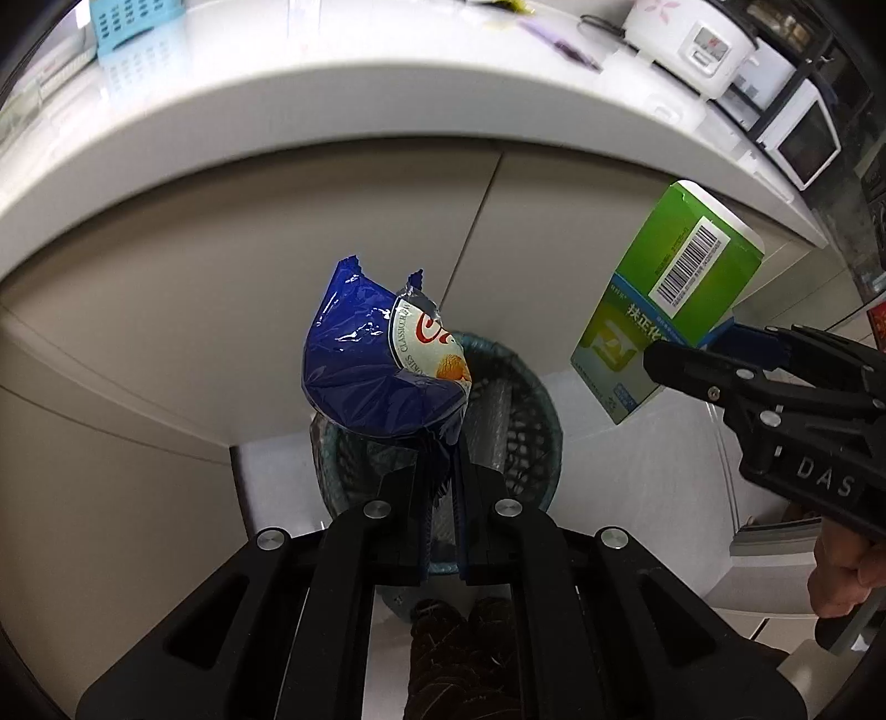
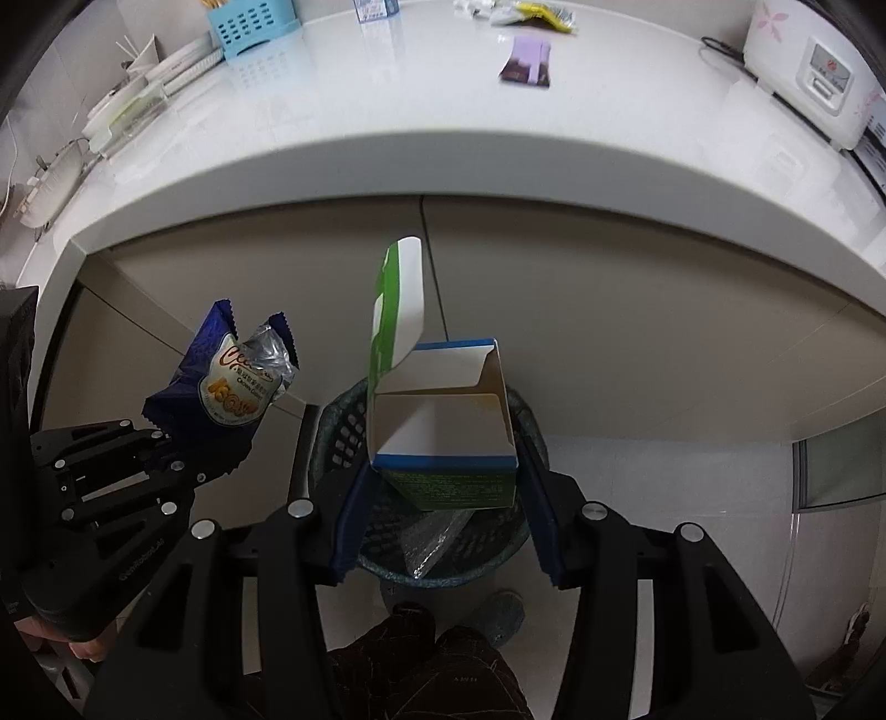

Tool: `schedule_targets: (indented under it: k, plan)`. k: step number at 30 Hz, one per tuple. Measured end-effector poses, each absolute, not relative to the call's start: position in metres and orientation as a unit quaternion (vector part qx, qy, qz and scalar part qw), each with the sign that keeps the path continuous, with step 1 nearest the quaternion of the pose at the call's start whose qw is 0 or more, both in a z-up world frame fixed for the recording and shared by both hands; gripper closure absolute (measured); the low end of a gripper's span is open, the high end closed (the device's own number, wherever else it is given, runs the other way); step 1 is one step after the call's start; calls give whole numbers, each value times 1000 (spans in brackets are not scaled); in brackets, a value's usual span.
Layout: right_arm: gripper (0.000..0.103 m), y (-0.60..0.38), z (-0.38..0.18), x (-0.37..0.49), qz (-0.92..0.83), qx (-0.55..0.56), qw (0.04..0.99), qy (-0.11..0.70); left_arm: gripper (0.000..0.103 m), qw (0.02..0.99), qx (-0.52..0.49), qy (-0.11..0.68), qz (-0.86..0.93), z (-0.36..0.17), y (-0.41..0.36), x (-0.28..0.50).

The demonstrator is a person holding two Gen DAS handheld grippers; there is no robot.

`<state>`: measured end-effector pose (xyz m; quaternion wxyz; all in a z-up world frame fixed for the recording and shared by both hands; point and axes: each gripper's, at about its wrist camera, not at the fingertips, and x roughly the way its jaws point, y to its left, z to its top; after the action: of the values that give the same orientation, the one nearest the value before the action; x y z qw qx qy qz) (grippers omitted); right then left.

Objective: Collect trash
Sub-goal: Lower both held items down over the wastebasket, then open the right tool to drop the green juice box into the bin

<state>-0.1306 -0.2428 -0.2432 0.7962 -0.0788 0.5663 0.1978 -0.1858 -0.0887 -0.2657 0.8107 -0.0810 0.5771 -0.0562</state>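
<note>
Presently, a crinkled blue snack wrapper (image 1: 382, 365) is being clamped in the left hand-held gripper (image 1: 440, 498) and an opened green-and-white cardboard carton (image 2: 443, 443) in the right hand-held gripper (image 2: 443, 487), both poised above the dark mesh wastebasket (image 2: 498, 531), seemingly for dropping.

Left gripper (image 1: 440, 487) pinches blue snack bag (image 1: 376, 365) above mesh bin (image 1: 531, 421); right gripper (image 1: 686, 354) grips green carton (image 1: 664, 299)

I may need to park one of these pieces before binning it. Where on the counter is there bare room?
The white counter is bare along its front edge, between the blue basket and the purple packet, and again from that packet toward the rice cooker. It is crowded at the left end, by the dishes, and at the back by the wrappers.
</note>
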Motion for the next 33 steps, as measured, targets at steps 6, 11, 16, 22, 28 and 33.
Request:
schedule_targets:
  k: [6,11,16,22,28,33]
  plan:
    - [56,-230,-263,-131,203,-83,783,581,97,798,-79,595,-53,-286,-82,-190]
    - [56,-222,-283,-128,192,-84,773,598,97,791,-82,604,-48,-296,-71,-194]
    - [56,-211,-305,-130,187,-106,760,614,97,788,-80,609,-45,-298,-71,-194]
    - [56,-192,-320,-133,190,-116,750,623,98,788,-81,609,-40,-296,-67,-195]
    - [55,-177,-324,-129,199,-133,745,623,98,787,-86,610,-39,-295,-64,-197]
    - [54,-175,-326,-125,196,-141,741,626,97,787,-91,609,-37,-292,-66,-197]
